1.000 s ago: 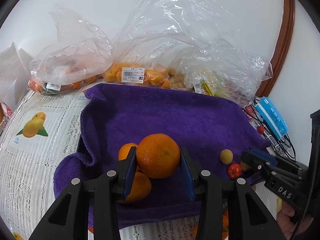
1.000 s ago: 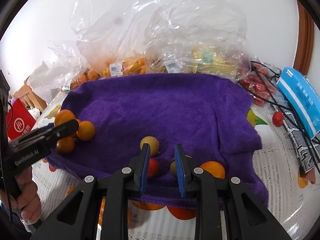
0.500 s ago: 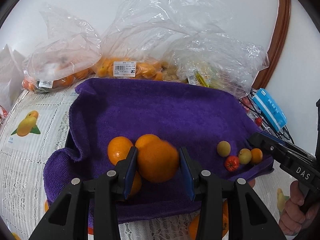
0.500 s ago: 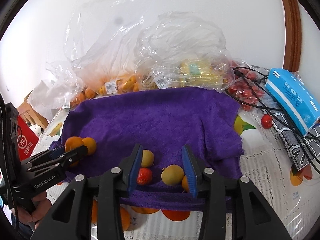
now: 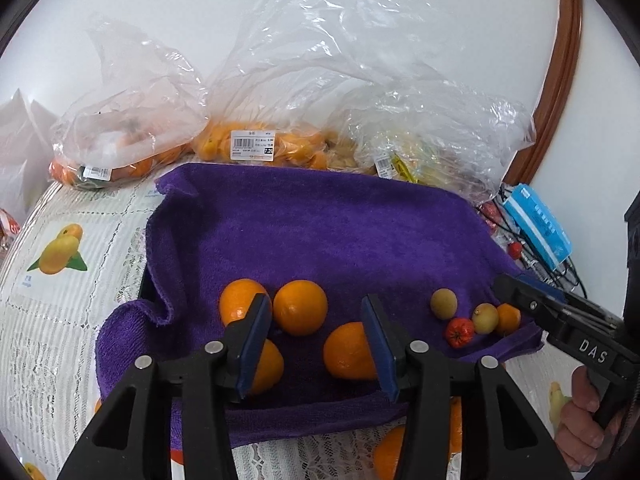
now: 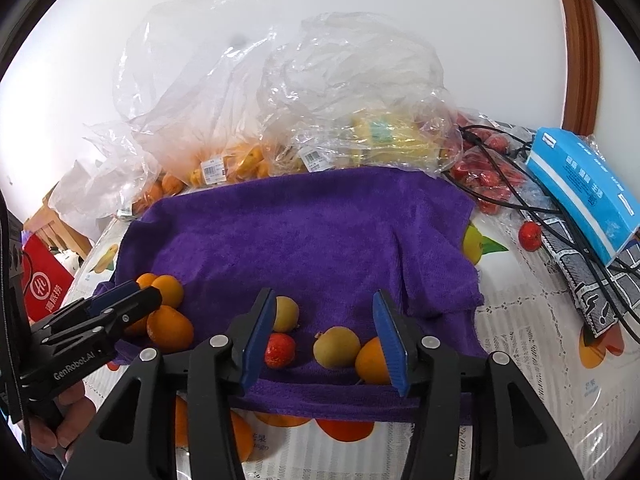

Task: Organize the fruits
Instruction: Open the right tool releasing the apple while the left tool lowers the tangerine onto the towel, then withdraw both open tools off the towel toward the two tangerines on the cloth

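Note:
A purple towel (image 5: 320, 224) covers the table, also in the right wrist view (image 6: 304, 232). Several oranges lie on its near left; one orange (image 5: 348, 350) rests free by the right finger of my open left gripper (image 5: 314, 344), another orange (image 5: 300, 307) just beyond it. On the near right lie a small cluster: a red fruit (image 6: 280, 350), two yellow-green fruits (image 6: 336, 347) (image 6: 285, 314) and a small orange fruit (image 6: 372, 360). My right gripper (image 6: 324, 340) is open, its fingers on either side of this cluster, holding nothing.
Clear plastic bags of oranges (image 5: 256, 148) and yellow fruit (image 6: 384, 140) stand behind the towel. A blue box (image 6: 584, 196), black cables (image 6: 520, 200), a bag of red fruits (image 6: 488, 168) and a loose red fruit (image 6: 530, 236) lie at the right. A red bag (image 6: 44, 284) sits far left.
My left gripper opened and let go of the orange, which now lies on the towel with the others. My right gripper opened wide and pulled back from the small fruits.

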Tool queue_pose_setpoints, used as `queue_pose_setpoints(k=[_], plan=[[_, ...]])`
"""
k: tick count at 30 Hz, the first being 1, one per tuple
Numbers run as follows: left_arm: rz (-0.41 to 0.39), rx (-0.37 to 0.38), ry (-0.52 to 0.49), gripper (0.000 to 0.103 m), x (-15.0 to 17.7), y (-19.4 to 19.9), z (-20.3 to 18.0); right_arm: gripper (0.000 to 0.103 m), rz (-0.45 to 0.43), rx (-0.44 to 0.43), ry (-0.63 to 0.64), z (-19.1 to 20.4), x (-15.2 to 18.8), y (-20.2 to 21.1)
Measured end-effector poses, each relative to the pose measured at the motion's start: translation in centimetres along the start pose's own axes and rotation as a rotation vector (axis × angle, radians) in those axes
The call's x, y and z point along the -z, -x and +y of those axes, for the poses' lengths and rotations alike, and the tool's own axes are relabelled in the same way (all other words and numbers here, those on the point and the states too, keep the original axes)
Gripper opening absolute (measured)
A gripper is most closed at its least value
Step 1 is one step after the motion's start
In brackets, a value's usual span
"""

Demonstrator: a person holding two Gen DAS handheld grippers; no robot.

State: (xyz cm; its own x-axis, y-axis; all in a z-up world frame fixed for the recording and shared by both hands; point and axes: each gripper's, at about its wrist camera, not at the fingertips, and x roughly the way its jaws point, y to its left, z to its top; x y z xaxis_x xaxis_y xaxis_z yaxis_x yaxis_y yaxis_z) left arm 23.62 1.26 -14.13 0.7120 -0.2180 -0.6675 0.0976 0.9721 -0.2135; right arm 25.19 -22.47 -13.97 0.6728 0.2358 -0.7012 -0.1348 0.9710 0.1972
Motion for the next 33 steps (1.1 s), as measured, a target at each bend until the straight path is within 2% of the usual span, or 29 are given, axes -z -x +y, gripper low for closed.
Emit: queue_pose_setpoints(k=[5,10,15,18,22,27,33], plan=[[-0.024,-0.011,0.009,0.054,-0.1,0.6,0.1,0.061,-0.007,0.005,0.018,0.2,-0.1,0.3],[-0.051,-0.030,-0.027,0.058,-0.2,1.4,-0.7,0.071,0.007,-0.006,0.054,0.9,0.0,0.7],[-0.073,-0.036,-0.041,0.058,-0.2,2.2,-1.2,0.077,-0.058,0.035,0.094,1.8,0.3,2.1],[-0.096,-0.049,-0.047,0.058,-0.1,3.0,-1.4,0.077,-0.099,0.053,0.098,1.9,0.6,2.9],[-0.105,-0.054,-0.050,0.058,0.1,3.8,-1.7,0.077,-0.107,0.074,0.088,1.7,1.6,3.4],[-0.132,-0.012,-0.045,0.058,1.4,6.0,-1.9,0.077,-0.097,0.090,0.047,1.4,2.9,4.9],[-0.099,-0.008,0.005,0.058,3.2,8.1,-1.2,0.077,-0.083,0.083,-0.016,0.7,3.8,8.1]])
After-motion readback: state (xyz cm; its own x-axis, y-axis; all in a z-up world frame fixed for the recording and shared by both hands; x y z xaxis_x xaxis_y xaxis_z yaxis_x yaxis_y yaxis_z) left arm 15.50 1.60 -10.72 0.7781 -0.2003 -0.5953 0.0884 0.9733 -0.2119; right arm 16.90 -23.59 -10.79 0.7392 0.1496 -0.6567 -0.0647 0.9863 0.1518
